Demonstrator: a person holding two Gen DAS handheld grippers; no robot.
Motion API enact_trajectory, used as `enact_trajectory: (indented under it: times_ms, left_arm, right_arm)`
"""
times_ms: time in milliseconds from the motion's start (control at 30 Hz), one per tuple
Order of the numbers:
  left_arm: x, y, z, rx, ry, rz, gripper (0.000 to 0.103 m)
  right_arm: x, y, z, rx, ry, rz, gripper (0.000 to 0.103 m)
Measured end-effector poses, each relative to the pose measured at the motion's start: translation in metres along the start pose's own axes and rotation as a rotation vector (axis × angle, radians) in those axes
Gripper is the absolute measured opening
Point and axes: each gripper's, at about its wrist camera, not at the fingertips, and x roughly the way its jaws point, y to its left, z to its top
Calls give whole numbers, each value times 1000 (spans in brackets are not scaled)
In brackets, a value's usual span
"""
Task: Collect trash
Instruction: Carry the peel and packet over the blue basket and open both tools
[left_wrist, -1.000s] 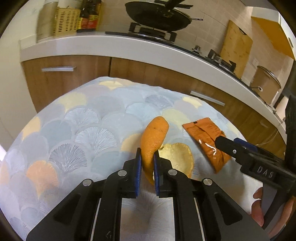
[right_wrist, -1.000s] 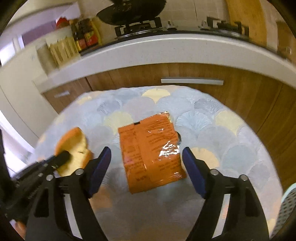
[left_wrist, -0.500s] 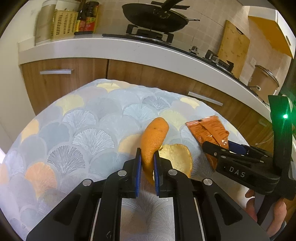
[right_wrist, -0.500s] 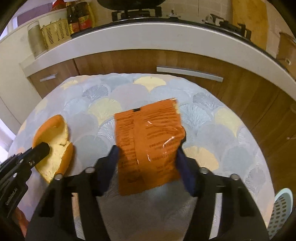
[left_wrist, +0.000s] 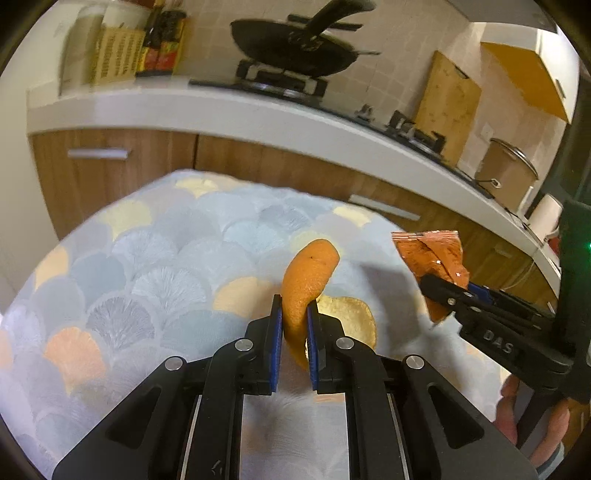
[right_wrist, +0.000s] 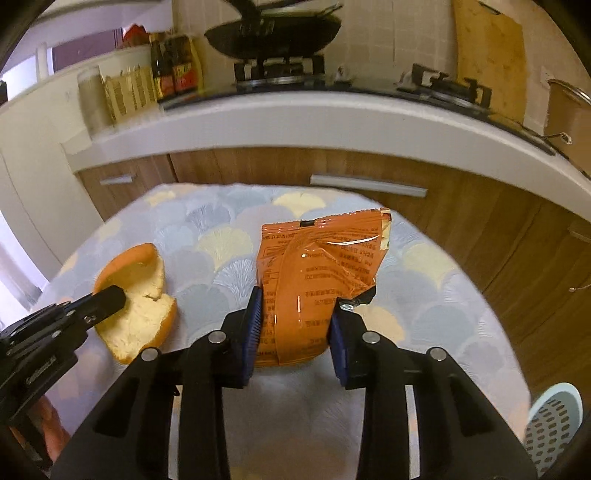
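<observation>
My left gripper (left_wrist: 294, 308) is shut on an orange peel (left_wrist: 308, 275), holding it over the round table with the shell-pattern cloth (left_wrist: 147, 266). The peel also shows in the right wrist view (right_wrist: 135, 299), pith side up, with the left gripper's fingertip (right_wrist: 107, 297) on it. My right gripper (right_wrist: 295, 306) is shut on a crumpled orange snack wrapper (right_wrist: 317, 266), which stands up between the blue pads. In the left wrist view the wrapper (left_wrist: 432, 260) hangs raised above the table at the right, in the right gripper (left_wrist: 443, 291).
A kitchen counter (right_wrist: 295, 122) with wooden cabinets runs behind the table, with a stove, a black wok (left_wrist: 295, 48), bottles and a cutting board on it. A pale perforated bin (right_wrist: 554, 424) sits low at the right, beyond the table edge.
My right gripper has closed on the wrapper and lifted it off the cloth. My left gripper still holds the peel and has risen slightly.
</observation>
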Motion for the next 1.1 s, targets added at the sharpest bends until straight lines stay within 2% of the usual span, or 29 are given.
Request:
enact_trajectory:
  times_ms: [267,567,800,1100]
  left_arm:
    - [-26,-38,7,61,-41,-87,10]
    - [-48,-110,-4,153,-54,-190,10]
    - [-49,-174,-21,223,-30,-283,10]
    - [-23,-266,-57,337,61,-405,10]
  right_arm:
    - [-69,-28,-12,45,-91,-37,30]
    - [-134,-81,-47,124,-130,-113,30]
    - [-180,-133,-84,194,-146,-210,30]
    - [-216,-197,-136,324,-134,-303,30]
